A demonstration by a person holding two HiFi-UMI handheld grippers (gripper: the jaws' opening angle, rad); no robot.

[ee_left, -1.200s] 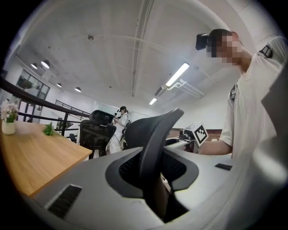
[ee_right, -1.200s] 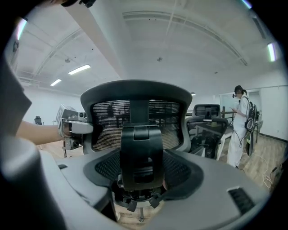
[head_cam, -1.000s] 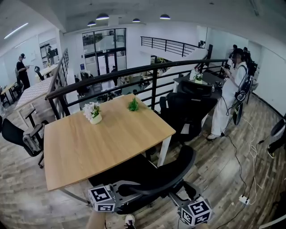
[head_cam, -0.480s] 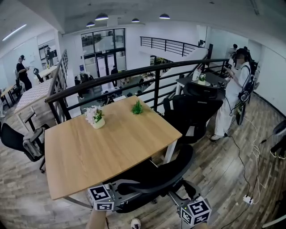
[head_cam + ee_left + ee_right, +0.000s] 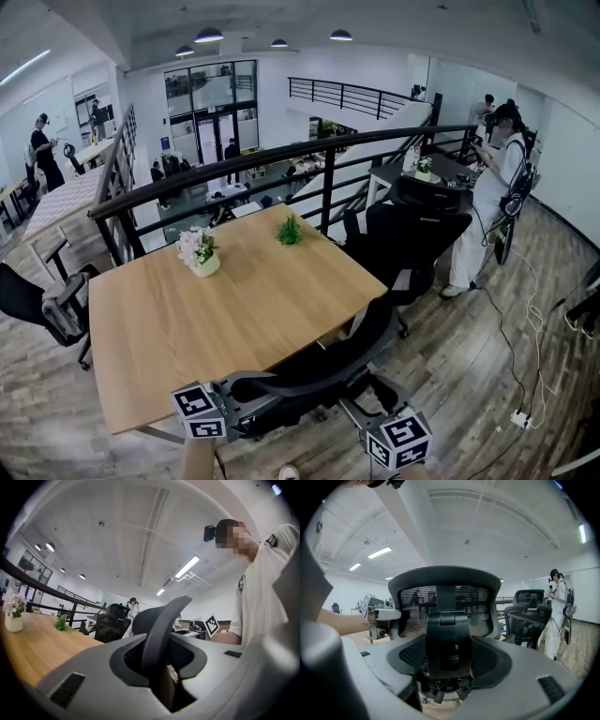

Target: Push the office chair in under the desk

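Clamped chair (image 5: pixel 323 361) back, left gripper (image 5: pixel 157 665) jaws on rim, right gripper (image 5: pixel 449 667) jaws on spine, for shoving under worktop (image 5: pixel 178 328).

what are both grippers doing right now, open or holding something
left gripper: closed on the edge of the office chair backrest
right gripper: closed on the same chair's back bracket

Head camera: on my head, high up, facing forward and steeply down over the desk (image 5: pixel 234 300) and office chair (image 5: pixel 319 367).
Camera on left gripper (image 5: pixel 157 672): pressed close to the chair's backrest edge, desk at its left.
Camera on right gripper (image 5: pixel 447 665): close behind the backrest, facing it squarely.
Shared: the chair in all three; each gripper view catches the other gripper.
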